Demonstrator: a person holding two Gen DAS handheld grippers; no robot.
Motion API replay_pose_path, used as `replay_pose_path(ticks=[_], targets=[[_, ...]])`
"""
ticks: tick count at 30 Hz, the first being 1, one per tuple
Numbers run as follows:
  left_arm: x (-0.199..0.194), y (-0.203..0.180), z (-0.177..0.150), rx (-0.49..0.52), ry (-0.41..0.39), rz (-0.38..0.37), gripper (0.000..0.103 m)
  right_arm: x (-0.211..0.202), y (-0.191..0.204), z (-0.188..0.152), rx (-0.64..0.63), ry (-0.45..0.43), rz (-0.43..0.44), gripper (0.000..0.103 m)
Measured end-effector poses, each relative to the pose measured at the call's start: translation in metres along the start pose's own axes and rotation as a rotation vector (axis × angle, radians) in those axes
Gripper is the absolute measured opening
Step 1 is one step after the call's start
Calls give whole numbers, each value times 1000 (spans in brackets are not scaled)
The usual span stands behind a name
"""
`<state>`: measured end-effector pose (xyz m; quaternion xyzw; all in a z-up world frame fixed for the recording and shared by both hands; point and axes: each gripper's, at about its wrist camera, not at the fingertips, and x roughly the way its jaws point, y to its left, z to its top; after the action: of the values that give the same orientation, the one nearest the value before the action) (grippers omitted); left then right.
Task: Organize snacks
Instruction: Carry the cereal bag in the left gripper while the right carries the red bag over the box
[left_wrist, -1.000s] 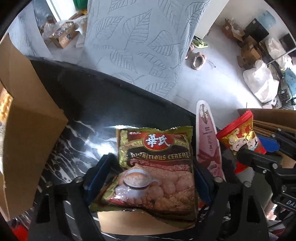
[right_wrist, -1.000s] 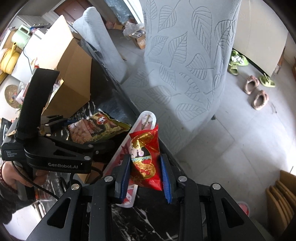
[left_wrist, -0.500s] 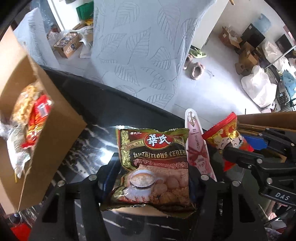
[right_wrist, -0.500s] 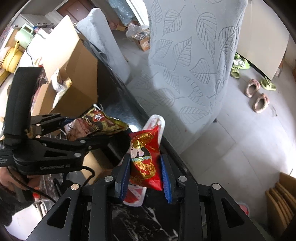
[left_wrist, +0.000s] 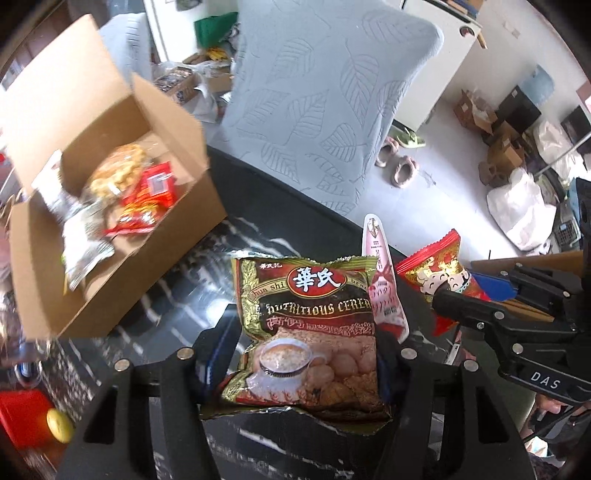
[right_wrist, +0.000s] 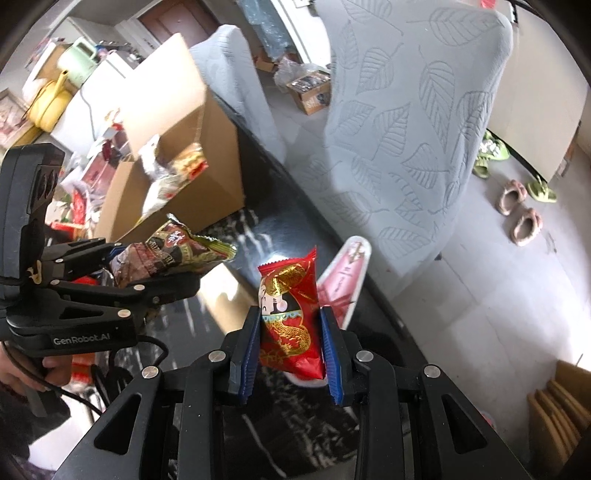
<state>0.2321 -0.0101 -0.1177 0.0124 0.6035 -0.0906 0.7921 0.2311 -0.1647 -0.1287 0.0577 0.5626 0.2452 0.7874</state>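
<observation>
two packets are up off the table (left_wrist: 207, 280): our left gripper (left_wrist: 306, 350) pinches the cereal bag (left_wrist: 310, 332) at its lower half, our right gripper (right_wrist: 290, 336) squeezes the red pouch (right_wrist: 290, 325). both look light, soft and crinkly, likely slippery; mid-body holds suit. box (left_wrist: 177, 155) sits nearby left.

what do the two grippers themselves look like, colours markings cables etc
Both are matte black angular frames with silver screw heads and blue finger pads. The left gripper carries white "GenRobot.AI" lettering, and a black cable loops under its handle, held by a bare hand. The right gripper shows white "DAS" lettering in the left wrist view.
</observation>
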Motion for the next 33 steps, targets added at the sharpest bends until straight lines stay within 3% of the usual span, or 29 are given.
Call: replay_pose_path(ticks=[19,33], targets=[[-90,28,-91,-191,-132,58,61,-25,86,-39,-187,10,95,31],[-136,57,-153,-370,-227,121,61,-29,147,-54,-335,31,183,31]])
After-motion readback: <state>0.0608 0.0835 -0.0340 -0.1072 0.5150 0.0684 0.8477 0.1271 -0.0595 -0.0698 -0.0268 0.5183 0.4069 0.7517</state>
